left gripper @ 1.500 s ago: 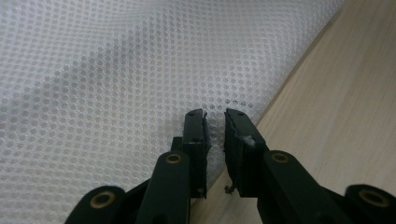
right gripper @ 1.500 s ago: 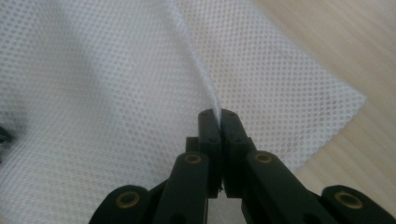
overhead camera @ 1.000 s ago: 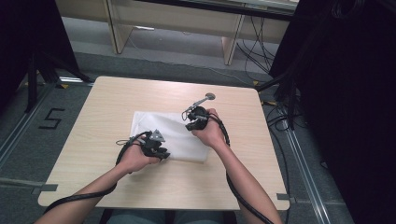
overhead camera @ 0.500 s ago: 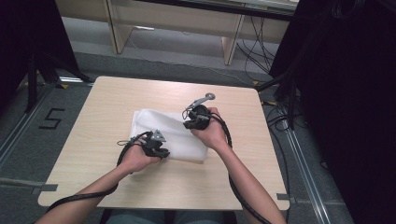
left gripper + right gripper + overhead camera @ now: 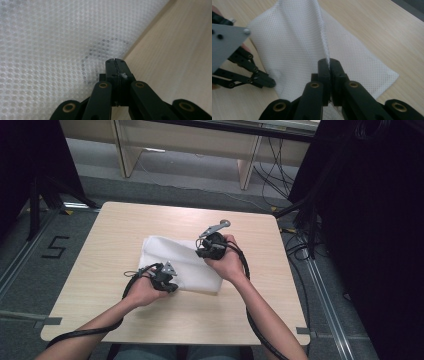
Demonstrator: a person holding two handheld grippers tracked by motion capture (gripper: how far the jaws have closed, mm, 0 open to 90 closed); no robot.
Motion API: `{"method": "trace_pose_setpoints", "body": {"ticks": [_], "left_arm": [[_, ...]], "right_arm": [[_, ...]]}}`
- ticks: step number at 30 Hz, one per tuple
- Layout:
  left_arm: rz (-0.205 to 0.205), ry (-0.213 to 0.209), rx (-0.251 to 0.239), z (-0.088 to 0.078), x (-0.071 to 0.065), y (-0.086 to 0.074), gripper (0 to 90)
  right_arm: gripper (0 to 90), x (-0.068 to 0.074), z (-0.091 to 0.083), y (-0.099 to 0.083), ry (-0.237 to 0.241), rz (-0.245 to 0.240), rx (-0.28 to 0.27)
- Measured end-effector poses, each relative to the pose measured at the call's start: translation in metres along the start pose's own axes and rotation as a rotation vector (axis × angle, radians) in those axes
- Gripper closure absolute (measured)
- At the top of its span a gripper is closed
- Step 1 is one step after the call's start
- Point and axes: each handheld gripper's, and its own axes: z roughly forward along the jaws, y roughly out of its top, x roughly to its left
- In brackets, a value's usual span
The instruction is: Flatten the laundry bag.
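the white mesh cloth (image 5: 182, 265) is lying folded in the middle of the tabletop (image 5: 115, 227), and both grippers are working on it. the right gripper (image 5: 329, 62) is pinching an upper layer of the cloth between closed jaws and holding it raised, so that layer is standing up as a ridge from the jaws while the rest is lying flat beneath; lifting it this way is probably meant to separate one layer from the others for unfolding or refolding. the left gripper (image 5: 115, 61) is sitting at the near left edge of the cloth, right where fabric meets bare wood, and its jaws have just been closing and are now standing together. a small tuft of white is showing at their seam, so they are likely nipping the cloth's edge, though the hold looks slight. gripping low at that corner is likely serving as an anchor, keeping the cloth from sliding while the other side is being lifted.
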Motion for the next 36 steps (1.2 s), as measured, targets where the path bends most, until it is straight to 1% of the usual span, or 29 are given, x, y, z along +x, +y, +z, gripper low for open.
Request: {"method": "trace_pose_setpoints", "body": {"ticks": [2, 3, 4, 5, 6, 7, 10, 11, 12, 13, 14, 15, 16, 17, 18, 20, 22, 24, 25, 26, 27, 29, 30, 31, 32, 33, 34, 35, 36], "left_arm": [[0.018, 0.005, 0.009, 0.001, 0.002, 0.001, 89.4], [0.016, 0.004, 0.004, 0.002, 0.002, 0.002, 89.4], [-0.01, 0.008, -0.014, 0.004, 0.0, 0.002, 89.4], [-0.002, 0.019, -0.005, 0.003, 0.001, 0.003, 89.4], [-0.019, 0.026, -0.015, 0.005, 0.002, 0.003, 89.4], [-0.02, 0.031, -0.027, 0.006, 0.002, 0.003, 89.4], [-0.028, 0.036, -0.026, 0.006, 0.004, 0.004, 89.5], [-0.04, 0.046, -0.04, 0.008, 0.005, 0.004, 89.5], [-0.046, 0.039, -0.036, 0.009, 0.007, 0.006, 89.4], [-0.046, 0.039, -0.036, 0.009, 0.007, 0.006, 89.4], [-0.054, 0.044, -0.043, 0.009, 0.008, 0.006, 89.4], [-0.041, 0.049, -0.041, 0.009, 0.01, 0.005, 89.4], [-0.055, 0.05, -0.048, 0.009, 0.009, 0.005, 89.5], [-0.054, 0.049, -0.046, 0.008, 0.009, 0.004, 89.4], [-0.063, 0.045, -0.043, 0.008, 0.009, 0.004, 89.5], [-0.064, 0.04, -0.044, 0.008, 0.009, 0.003, 89.5], [-0.049, 0.036, -0.027, 0.001, 0.007, 0.0, 89.5], [-0.051, 0.034, -0.033, -0.005, 0.007, -0.002, 89.5], [-0.055, 0.037, -0.019, -0.012, 0.009, -0.005, 89.5], [-0.067, 0.039, -0.031, -0.013, 0.011, -0.006, 89.5], [-0.09, 0.042, -0.039, -0.013, 0.015, -0.008, 89.5], [-0.089, 0.037, -0.038, -0.013, 0.017, -0.009, 89.5], [-0.092, 0.043, -0.021, -0.01, 0.021, -0.011, 89.5], [-0.101, 0.04, -0.028, -0.008, 0.022, -0.012, 89.5], [-0.103, 0.044, -0.023, -0.007, 0.022, -0.012, 89.5], [-0.11, 0.038, -0.035, -0.006, 0.023, -0.012, 89.5], [-0.117, 0.046, -0.025, -0.006, 0.024, -0.011, 89.4], [-0.112, 0.047, -0.041, -0.005, 0.024, -0.011, 89.5], [-0.115, 0.051, -0.046, -0.004, 0.025, -0.01, 89.4]], "right_arm": [[89.2, 0.003, -0.003, -0.001, 0.004, -0.011, 0.008], [89.2, 0.004, -0.004, 0.0, 0.008, -0.013, 0.005], [89.2, 0.005, -0.005, 0.0, 0.016, -0.021, 0.0], [89.2, 0.006, -0.004, -0.001, 0.009, -0.014, -0.013], [89.2, 0.008, -0.005, 0.0, 0.002, -0.009, -0.005], [89.3, 0.008, -0.007, 0.0, 0.023, -0.022, -0.001], [89.3, 0.011, -0.008, 0.001, 0.015, -0.021, -0.008], [89.3, 0.011, -0.009, 0.001, 0.03, -0.039, -0.015], [89.3, 0.014, -0.01, 0.001, 0.025, -0.05, -0.032], [89.3, 0.014, -0.01, 0.001, 0.025, -0.05, -0.032], [89.3, 0.014, -0.011, 0.001, 0.034, -0.07, -0.021], [89.2, 0.017, -0.011, 0.0, 0.035, -0.068, -0.037], [89.2, 0.019, -0.012, 0.0, 0.041, -0.058, -0.033], [89.2, 0.019, -0.011, -0.001, 0.037, -0.083, -0.042], [89.2, 0.02, -0.013, -0.001, 0.045, -0.086, -0.027], [89.2, 0.022, -0.012, -0.002, 0.049, -0.084, -0.032], [89.2, 0.024, -0.011, -0.003, 0.04, -0.082, -0.048], [89.2, 0.024, -0.012, -0.004, 0.039, -0.091, -0.043], [89.2, 0.025, -0.011, -0.005, 0.036, -0.089, -0.052], [89.2, 0.025, -0.012, -0.006, 0.039, -0.086, -0.053], [89.2, 0.024, -0.013, -0.005, 0.043, -0.096, -0.05], [89.2, 0.026, -0.013, -0.006, 0.045, -0.089, -0.059], [89.2, 0.027, -0.015, -0.006, 0.044, -0.107, -0.075], [89.2, 0.029, -0.016, -0.005, 0.048, -0.102, -0.07], [89.2, 0.029, -0.017, -0.005, 0.053, -0.116, -0.075], [89.2, 0.031, -0.018, -0.006, 0.047, -0.101, -0.082], [89.2, 0.033, -0.019, -0.006, 0.05, -0.099, -0.084], [89.1, 0.035, -0.02, -0.006, 0.047, -0.091, -0.08], [89.0, 0.035, -0.022, -0.006, 0.058, -0.11, -0.083]]}}
